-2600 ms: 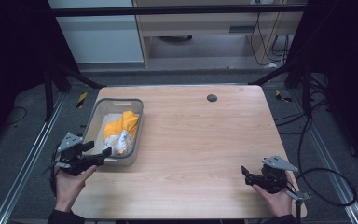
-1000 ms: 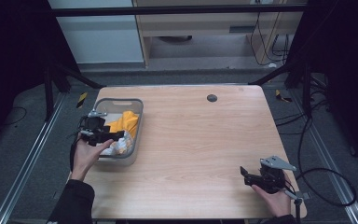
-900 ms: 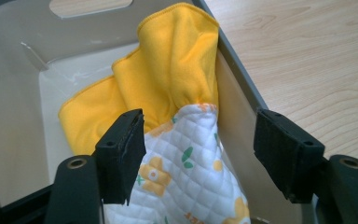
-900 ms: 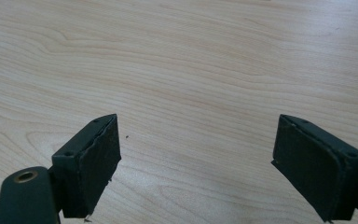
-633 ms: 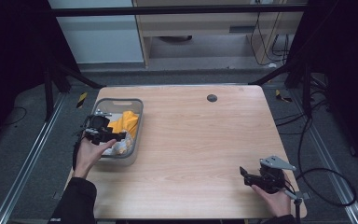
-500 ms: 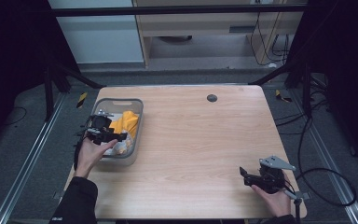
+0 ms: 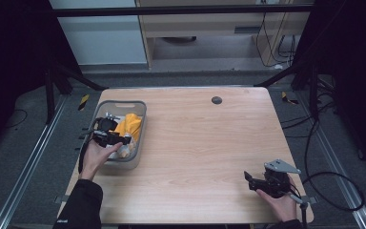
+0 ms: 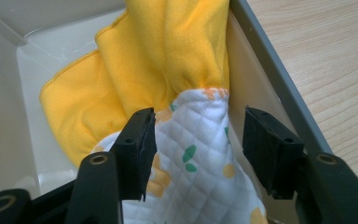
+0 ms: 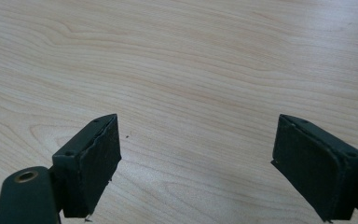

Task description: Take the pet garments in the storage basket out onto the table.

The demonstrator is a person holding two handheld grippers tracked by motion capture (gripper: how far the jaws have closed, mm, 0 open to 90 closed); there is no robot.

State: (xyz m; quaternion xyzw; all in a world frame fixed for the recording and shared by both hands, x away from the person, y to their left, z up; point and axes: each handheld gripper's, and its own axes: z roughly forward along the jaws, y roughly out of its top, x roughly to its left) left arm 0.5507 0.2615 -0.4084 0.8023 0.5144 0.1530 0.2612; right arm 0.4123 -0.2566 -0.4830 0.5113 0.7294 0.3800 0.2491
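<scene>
The left gripper (image 7: 124, 140) is held over the grey bin (image 7: 140, 125) at the table's 9 o'clock edge, the left hand (image 7: 96, 157) reaching up from 7 o'clock with the forearm in a dark sleeve. In the left gripper view its jaws are seen about half open and have just been closing; the white quilted cloth (image 8: 200, 172) bulges between them, one pad touching it and the other standing just clear, so no firm grip is made out. The yellow cloth (image 8: 140, 70) lies in the bin beyond it, toward 12 o'clock. The right gripper (image 7: 255, 181) is rested near the table's 5 o'clock corner, its jaws spread wide over bare wooden table (image 9: 191, 60) with nothing between them. Compared with the earliest frame, the left gripper has been carried from the table's edge into the bin; the right gripper has stayed put.
</scene>
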